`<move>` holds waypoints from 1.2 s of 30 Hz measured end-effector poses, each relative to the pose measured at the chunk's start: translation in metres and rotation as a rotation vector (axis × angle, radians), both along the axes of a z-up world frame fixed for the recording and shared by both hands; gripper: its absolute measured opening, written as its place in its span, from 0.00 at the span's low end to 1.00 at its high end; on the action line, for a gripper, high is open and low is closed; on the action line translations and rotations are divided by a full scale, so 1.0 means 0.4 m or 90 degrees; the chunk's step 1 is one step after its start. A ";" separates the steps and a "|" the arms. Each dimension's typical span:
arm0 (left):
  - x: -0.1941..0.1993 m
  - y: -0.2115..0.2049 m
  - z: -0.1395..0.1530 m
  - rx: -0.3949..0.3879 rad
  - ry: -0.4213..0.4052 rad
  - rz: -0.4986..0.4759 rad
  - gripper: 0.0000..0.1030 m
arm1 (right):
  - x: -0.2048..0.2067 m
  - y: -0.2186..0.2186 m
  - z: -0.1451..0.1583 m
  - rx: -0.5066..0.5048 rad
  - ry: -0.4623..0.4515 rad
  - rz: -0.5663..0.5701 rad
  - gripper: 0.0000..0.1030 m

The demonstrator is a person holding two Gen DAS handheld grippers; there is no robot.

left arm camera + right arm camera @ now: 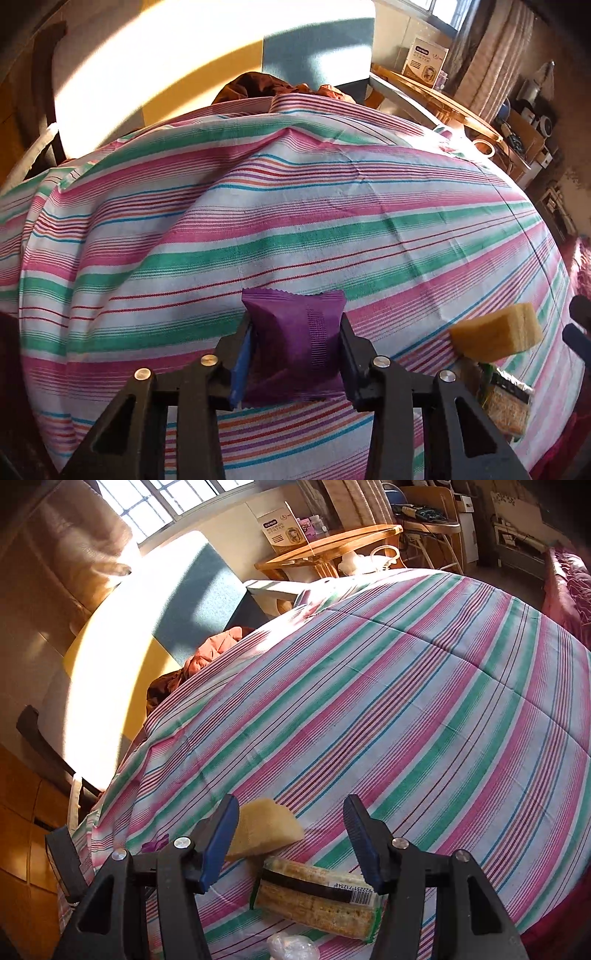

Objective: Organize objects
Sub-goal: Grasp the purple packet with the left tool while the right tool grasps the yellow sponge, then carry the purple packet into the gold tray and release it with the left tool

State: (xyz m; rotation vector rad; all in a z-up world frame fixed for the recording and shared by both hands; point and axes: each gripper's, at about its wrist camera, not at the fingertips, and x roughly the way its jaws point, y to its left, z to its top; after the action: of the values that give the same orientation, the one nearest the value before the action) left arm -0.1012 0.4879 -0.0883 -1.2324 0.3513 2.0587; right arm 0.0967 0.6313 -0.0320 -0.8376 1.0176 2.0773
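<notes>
My left hand-held gripper [295, 354] is clamped on the purple snack packet [295, 343], its pads pressing both sides, low over the striped bedspread [295, 206] near the bed's near edge. The packet is soft and puffy with crimped ends, so I judge it could squirm out or burst if I squeeze harder. My right hand-held gripper [291, 840] hangs with its jaws apart and nothing between the pads, over the cracker pack [317, 897], which lies flat on the bed just beside the yellow sponge [264, 830]. If I close carelessly, I could catch the sponge too, or crush the crackers. The pack is clear-wrapped, with a barcode and a black band.
</notes>
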 end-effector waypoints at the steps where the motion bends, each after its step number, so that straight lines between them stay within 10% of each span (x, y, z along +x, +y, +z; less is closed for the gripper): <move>1: 0.010 -0.010 -0.001 -0.004 0.008 -0.008 0.37 | -0.007 -0.003 -0.003 0.000 -0.005 0.009 0.58; 23: 0.205 -0.245 0.010 -0.002 0.081 -0.020 0.34 | -0.103 -0.046 -0.046 0.050 -0.093 0.097 0.66; 36: 0.293 -0.359 0.147 0.038 0.154 -0.024 0.34 | -0.197 -0.104 -0.069 0.122 -0.152 0.196 0.81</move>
State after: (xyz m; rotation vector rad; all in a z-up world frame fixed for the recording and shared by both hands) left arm 0.0161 0.3444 -0.0294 -0.9366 0.4182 2.1747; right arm 0.0179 0.5898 -0.0594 -1.1655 0.5796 2.2162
